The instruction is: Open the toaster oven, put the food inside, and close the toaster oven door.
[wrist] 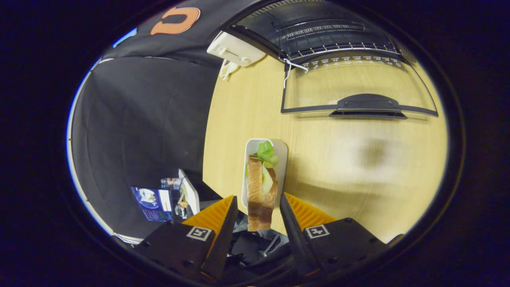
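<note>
**A:** What are the gripper's fingers doing?

**B:** The gripper has its fingers spread apart, one on each side of the sandwich. There is a visible gap between each finger and the bread, so neither is pressing on it.

**A:** And the sandwich itself?

**B:** It is toasted bread slices standing on edge, with green lettuce sticking out at the far end. It sits on a small white tray with rounded corners, and its near end reaches in between the fingers. Whether that end rests on the tray or is raised off it, I cannot tell.

**A:** What is the tray on?

**B:** A light wooden table. The tray lies near the table's left edge, just ahead of the fingers.

**A:** Where is the toaster oven?

**B:** At the far side of the table, beyond the tray and to the right. The toaster oven is open: its glass door is folded down flat toward us, with the dark handle at the near edge. A wire rack shows inside the dark cavity. A white string hangs at the door's left hinge corner.

**A:** Anything else around?

**B:** A white device sits on the table just left of the oven. Down past the table's left edge, near the left finger, there is a lit screen and some small clutter, too small to make out.
</note>
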### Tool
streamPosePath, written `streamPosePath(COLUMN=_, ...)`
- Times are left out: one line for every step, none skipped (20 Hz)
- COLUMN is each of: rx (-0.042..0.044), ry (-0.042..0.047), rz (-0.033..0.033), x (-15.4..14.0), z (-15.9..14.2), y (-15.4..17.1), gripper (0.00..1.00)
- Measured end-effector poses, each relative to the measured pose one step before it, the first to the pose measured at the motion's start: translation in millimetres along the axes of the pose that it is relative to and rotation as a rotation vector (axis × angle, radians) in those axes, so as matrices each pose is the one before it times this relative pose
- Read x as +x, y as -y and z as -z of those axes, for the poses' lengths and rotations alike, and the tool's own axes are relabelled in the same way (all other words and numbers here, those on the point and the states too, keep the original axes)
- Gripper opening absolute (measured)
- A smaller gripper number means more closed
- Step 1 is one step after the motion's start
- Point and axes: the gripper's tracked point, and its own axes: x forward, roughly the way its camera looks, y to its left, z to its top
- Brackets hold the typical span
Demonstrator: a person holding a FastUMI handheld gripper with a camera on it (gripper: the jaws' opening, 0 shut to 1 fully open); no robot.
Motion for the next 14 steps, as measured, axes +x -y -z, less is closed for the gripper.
streamPosePath(rx=0.00786, ry=-0.00837, rz=-0.00551, x=2.84, z=0.83, y=-0.89, gripper=0.64)
streamPosePath(rx=0.00811, ry=-0.01200, rz=0.00146, x=2.85, z=1.14, y=0.26, gripper=0.60)
streamPosePath(rx=0.00883, ry=-0.01257, rz=-0.01378, x=-0.30, z=2.52, y=-3.05, gripper=0.56)
streamPosePath(rx=0.00863, ry=-0.00627, rz=-0.00549, x=-0.74, z=-0.45, y=-0.99, gripper=0.51)
streamPosePath(rx=0.00182, ry=-0.00124, rz=-0.00126, x=-0.72, z=0.13, y=-0.95, gripper=0.41)
streamPosePath(rx=-0.00680, ry=-0.00028, rz=0.00156, x=-0.25, z=0.79, y=-0.11, gripper=0.40)
streamPosePath(rx=-0.01134, ry=0.00228, rz=0.00000, x=-2.28, z=0.01, y=-1.84, gripper=0.37)
streamPosePath(rx=-0.01083, ry=0.00282, rz=-0.00459, x=-3.21, z=0.82, y=-2.93, gripper=0.36)
streamPosePath(rx=-0.00762, ry=0.00441, rz=-0.00821, x=-5.00, z=0.10, y=-4.13, gripper=0.35)
streamPosePath(rx=-0.00478, ry=0.00842, rz=-0.01203, x=-8.08, z=1.13, y=-6.11, gripper=0.35)
streamPosePath(rx=-0.00358, ry=0.01298, rz=-0.01112, x=-7.90, z=-1.70, y=-4.72, gripper=0.35)
streamPosePath(rx=-0.00411, ry=0.01613, rz=-0.00896, x=-9.49, z=-2.34, y=-4.66, gripper=0.35)
streamPosePath(rx=-0.00087, ry=0.02146, rz=-0.00780, x=-9.01, z=-5.19, y=-3.80, gripper=0.35)
streamPosePath(rx=-0.00054, ry=0.02577, rz=-0.00765, x=-8.70, z=-5.15, y=-4.10, gripper=0.35)
